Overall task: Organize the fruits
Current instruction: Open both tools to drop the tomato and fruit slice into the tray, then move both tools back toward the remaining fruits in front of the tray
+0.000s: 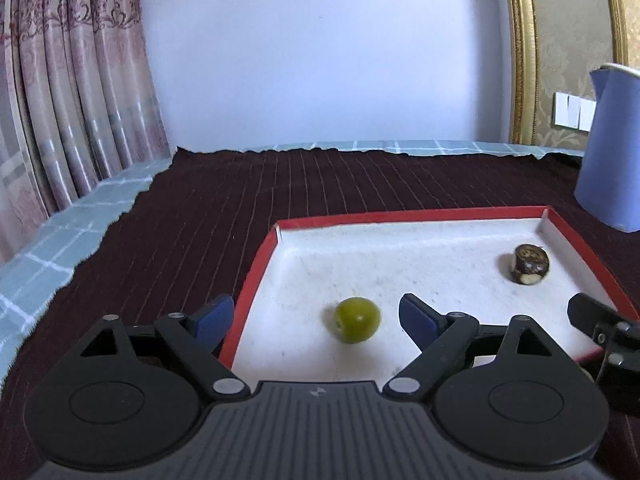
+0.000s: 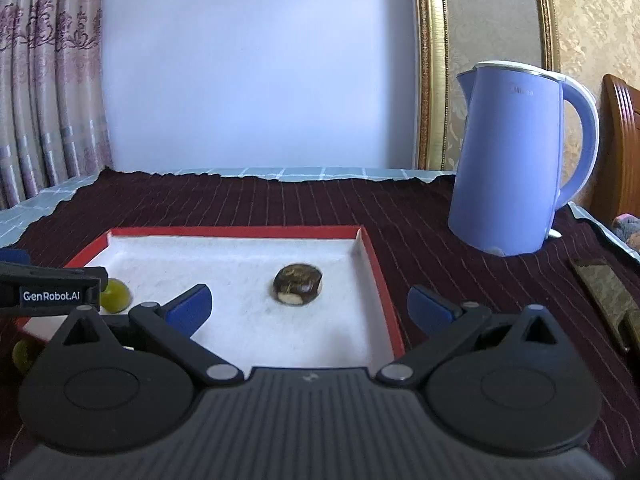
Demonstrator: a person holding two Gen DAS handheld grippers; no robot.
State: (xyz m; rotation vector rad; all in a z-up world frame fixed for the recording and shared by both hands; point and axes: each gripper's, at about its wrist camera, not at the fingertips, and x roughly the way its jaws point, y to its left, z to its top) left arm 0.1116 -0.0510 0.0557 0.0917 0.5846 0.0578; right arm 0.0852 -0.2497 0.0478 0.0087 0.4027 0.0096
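Both tools stand empty with jaws wide: the left tool (image 1: pixel 316 316) just short of a green fruit (image 1: pixel 357 320) lying in the red-rimmed tray (image 1: pixel 256 280), the right tool (image 2: pixel 310 306) facing a dark brown fruit (image 2: pixel 298 284) in that tray. Judged step: release done. Another green fruit (image 2: pixel 24 354) lies outside the tray on the table's dark cloth (image 2: pixel 420 216); next calls for fetching it.
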